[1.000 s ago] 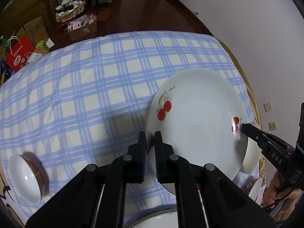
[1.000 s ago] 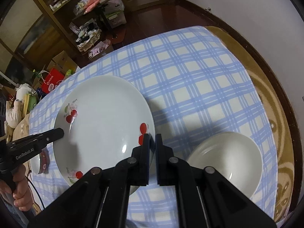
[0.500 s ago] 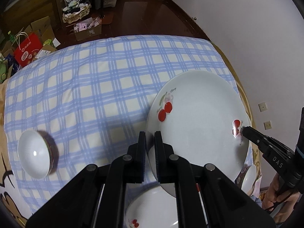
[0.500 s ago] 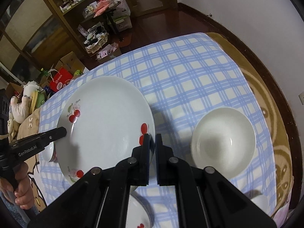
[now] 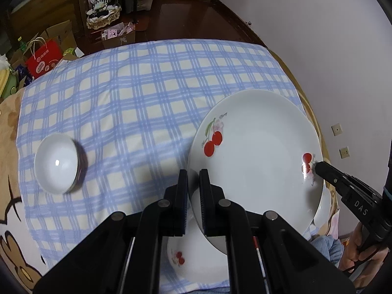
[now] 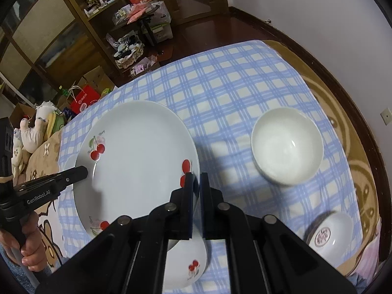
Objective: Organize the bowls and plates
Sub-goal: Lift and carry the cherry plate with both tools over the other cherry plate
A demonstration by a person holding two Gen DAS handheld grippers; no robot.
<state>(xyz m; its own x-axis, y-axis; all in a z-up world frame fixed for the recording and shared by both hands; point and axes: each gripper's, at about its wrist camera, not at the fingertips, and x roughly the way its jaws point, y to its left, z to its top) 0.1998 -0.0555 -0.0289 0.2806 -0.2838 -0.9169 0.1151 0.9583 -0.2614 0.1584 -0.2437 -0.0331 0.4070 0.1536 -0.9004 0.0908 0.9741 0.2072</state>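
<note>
A large white plate with cherry prints [image 5: 254, 161] hangs tilted above the blue checked tablecloth [image 5: 137, 93], held from both sides. My left gripper [image 5: 193, 175] is shut on its left rim, and my right gripper [image 6: 196, 177] is shut on the opposite rim. Each gripper shows in the other's view: right gripper [image 5: 318, 167], left gripper [image 6: 84, 171]. Under the plate [image 6: 137, 161] a smaller cherry-print dish [image 6: 191, 262] rests on the cloth. A plain white bowl [image 6: 286, 145] stands to the right, a small bowl [image 5: 57, 163] to the left.
Another small patterned bowl [image 6: 328, 232] sits near the table's front right edge. A person's hands [image 6: 29, 245] hold the gripper handles. Beyond the table stand a red bag [image 5: 42, 58], cardboard boxes and shelves on a dark floor. A pale wall [image 5: 330, 49] runs close along the right.
Both grippers have risen and drawn back together with the plate between them. The bowls on the cloth look farther off, and the cherry-print dish has come into view below the plate.
</note>
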